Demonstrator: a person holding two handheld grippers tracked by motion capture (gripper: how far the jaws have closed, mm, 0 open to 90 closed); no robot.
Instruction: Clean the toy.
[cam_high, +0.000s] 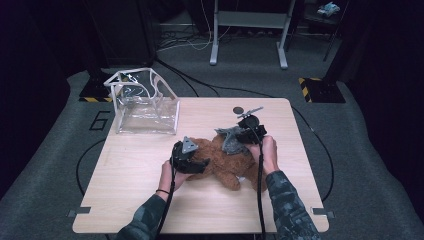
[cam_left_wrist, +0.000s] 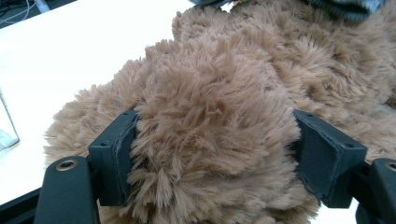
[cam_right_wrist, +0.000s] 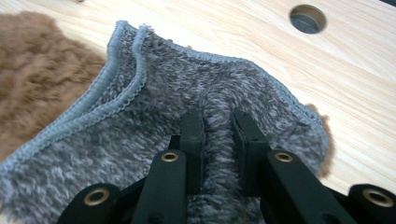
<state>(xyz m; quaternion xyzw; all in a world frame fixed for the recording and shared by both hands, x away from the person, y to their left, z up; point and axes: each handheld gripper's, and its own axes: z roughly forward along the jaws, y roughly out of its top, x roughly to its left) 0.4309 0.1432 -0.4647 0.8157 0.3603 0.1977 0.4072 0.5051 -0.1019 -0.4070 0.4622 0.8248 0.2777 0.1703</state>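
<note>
Person's forearms, patterned sleeves, enter from the near table edge, one hand on each gripper.

Left gripper (cam_high: 200, 164): black, two-jaw, grey three-cornered plate on top. Jaws stand wide and press into a thick mass of fur on both sides; gripping the toy's near-left part.

Brown plush toy animal (cam_high: 225, 162), long shaggy fur: lies flat on the pale wooden table (cam_high: 135, 200), roughly centre, slightly towards the person's right. Long axis runs across the table from left to right, tilted a little so the right end lies nearer the person. Which end is the head cannot be told.

Grey fleece cloth with stitched hem (cam_high: 231, 141): small fuzzy piece, drapes over the toy's far upper side, its far edge hanging above the bare table.

Right gripper (cam_high: 239, 139): black, two-jaw. Jaws nearly closed, pinching a raised fold of the grey cloth between the pads.

Round dark hole (cam_high: 238, 110) in the tabletop: just beyond the right gripper.

Clear plastic bag with white trim and handles (cam_high: 145, 102): stands upright and open at the far-left corner of the table, well apart from the toy.
</note>
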